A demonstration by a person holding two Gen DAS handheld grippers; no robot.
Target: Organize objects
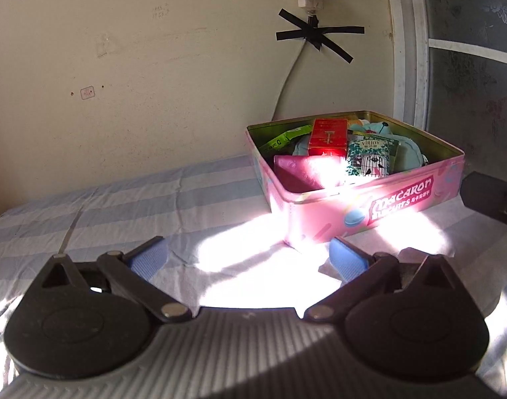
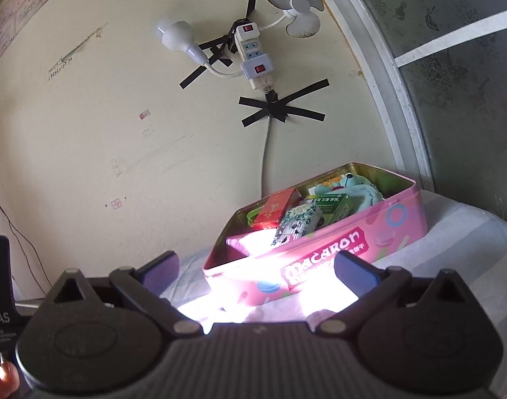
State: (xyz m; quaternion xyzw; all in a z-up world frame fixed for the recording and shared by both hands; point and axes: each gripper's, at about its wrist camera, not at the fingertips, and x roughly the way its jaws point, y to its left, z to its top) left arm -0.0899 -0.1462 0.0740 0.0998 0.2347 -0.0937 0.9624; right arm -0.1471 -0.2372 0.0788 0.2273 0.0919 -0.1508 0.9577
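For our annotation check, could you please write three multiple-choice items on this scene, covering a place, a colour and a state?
1. Where does the red carton lie?
A. inside the pink macaron biscuit tin
B. on the striped cloth
C. between gripper fingers

2. What colour is the tape fixing the cable to the wall?
A. white
B. black
C. red

3. How do the left gripper and right gripper stand?
A. both shut
B. one grips the tin
C. both open, empty

Answers: 1 A, the carton sits among the tin's contents; 2 B, black strips cross over the cable; 3 C, the fingers are spread with nothing between them.
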